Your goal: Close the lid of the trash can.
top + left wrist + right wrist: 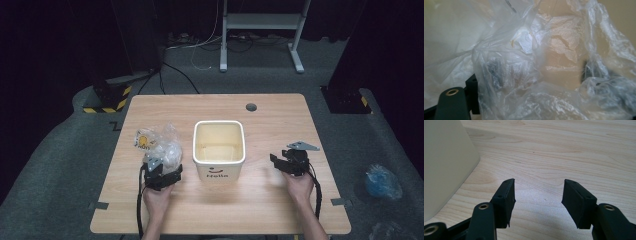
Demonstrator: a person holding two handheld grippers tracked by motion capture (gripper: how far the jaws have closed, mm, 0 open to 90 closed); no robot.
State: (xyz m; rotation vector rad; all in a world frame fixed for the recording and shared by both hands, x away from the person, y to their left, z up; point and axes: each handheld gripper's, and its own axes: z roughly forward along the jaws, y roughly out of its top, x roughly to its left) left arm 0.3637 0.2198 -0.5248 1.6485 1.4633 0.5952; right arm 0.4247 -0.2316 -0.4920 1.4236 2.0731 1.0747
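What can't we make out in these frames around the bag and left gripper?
- Left gripper jaw tips: high view, covered by the clear plastic bag; the grip can't be confirmed.
- Left gripper view: the bag drapes the lens, blurring the jaws.
- Bag contents: crumpled film hides them.
- Bin floor: near wall cuts it off.

Black grippers (162, 174) with brass-ringed screws, black cables, grey plates.

Light-wood rectangular table (260, 210) evenly lit from above; surrounding grey floor and black curtains dim, near black at the corners. High view soft, low detail. Short soft shadows beside the cream square plastic bin (219, 150). Left gripper view: white glare patches on crumpled clear plastic bag (554, 50), close folds blurred. Right gripper view: wood grain sharp, near jaws slightly soft.
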